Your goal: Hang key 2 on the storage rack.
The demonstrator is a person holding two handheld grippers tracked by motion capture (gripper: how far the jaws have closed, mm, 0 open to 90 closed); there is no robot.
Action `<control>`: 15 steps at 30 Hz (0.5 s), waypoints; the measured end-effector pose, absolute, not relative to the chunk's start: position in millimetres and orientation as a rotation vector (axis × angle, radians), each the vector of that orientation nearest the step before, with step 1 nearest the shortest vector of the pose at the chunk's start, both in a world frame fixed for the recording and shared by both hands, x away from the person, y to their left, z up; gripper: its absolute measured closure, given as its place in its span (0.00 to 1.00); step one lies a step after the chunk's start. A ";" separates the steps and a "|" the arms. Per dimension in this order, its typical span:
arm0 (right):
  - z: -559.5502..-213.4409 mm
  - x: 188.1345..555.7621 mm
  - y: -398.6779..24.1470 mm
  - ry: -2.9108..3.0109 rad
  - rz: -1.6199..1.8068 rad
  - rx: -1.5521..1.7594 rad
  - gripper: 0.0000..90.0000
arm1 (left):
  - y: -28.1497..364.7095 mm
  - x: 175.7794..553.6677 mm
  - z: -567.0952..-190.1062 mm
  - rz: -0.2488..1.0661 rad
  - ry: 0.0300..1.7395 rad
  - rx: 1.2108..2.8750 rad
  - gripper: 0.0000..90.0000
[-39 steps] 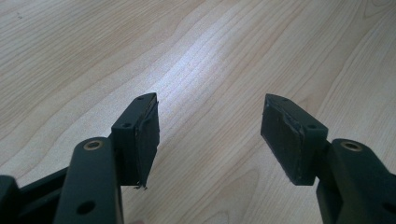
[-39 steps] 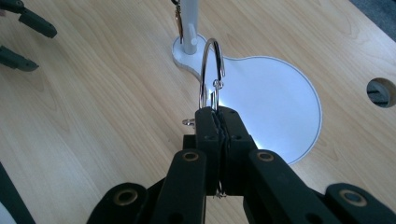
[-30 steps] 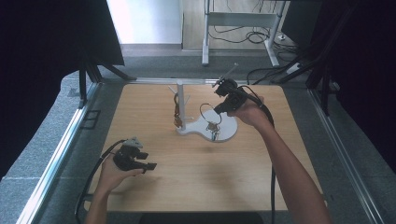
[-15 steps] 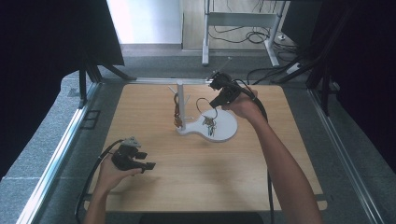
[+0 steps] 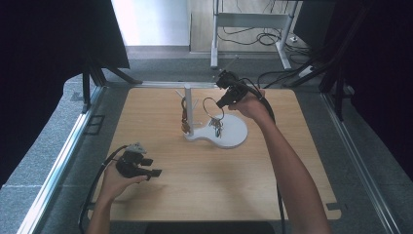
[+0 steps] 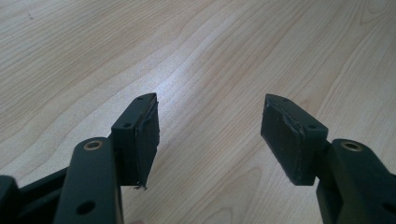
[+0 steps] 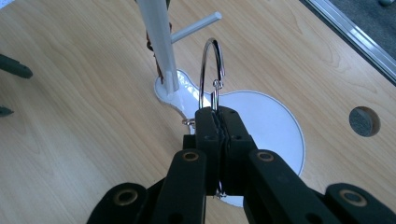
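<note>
1. Clamped between the pressed-together black jaws of the right gripper (image 7: 218,116) is a thin, shiny metal ring (image 7: 211,70), round and open like a key ring, standing upright above the jaw tips.
2. In the high view the ring (image 5: 213,108) is held above the white stand (image 5: 231,131), beside its post, with a small bunch of keys (image 5: 216,126) hanging from it over the flat, rounded base.
3. The stand's post (image 7: 158,37) is seen as a smooth white rod with a short peg (image 7: 194,25) slanting off it; its top is cut off by the frame edge.
4. A brownish item (image 5: 185,114) is hung on the far side of the post; what it is cannot be made out.
5. The left gripper (image 6: 210,130) is held with its jaws apart and nothing between them, low over the pale wood-grained table (image 6: 210,56); its pads (image 6: 285,135) are matt and worn at the edges.
6. A round hole (image 7: 364,121) is cut in the tabletop near the base.
7. The keys are hidden behind the jaws in the right gripper view.
</note>
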State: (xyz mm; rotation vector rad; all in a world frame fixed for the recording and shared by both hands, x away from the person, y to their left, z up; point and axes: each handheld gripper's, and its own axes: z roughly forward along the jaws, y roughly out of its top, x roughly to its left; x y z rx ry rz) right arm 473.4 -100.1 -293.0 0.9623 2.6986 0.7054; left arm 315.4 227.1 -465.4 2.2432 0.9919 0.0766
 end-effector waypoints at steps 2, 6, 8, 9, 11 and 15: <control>-293.4 475.8 -99.0 2.695 0.705 0.966 0.98 | 227.6 315.4 -465.0 0.079 0.989 2.243 0.42; -296.2 481.4 -96.6 2.693 0.702 0.978 0.98 | 228.4 315.0 -463.9 0.082 0.993 2.231 0.42; -298.0 483.7 -95.3 2.691 0.699 0.980 0.98 | 228.3 314.9 -462.8 0.080 0.988 2.229 0.42; -298.6 484.8 -94.6 2.693 0.694 0.978 0.98 | 228.2 314.7 -462.4 0.080 0.984 2.232 0.42; -298.7 486.6 -93.0 2.691 0.690 0.979 0.98 | 227.4 314.3 -462.2 0.079 0.982 2.232 0.42; -297.6 490.1 -90.0 2.684 0.692 0.983 0.98 | 226.7 314.5 -462.7 0.079 0.976 2.240 0.42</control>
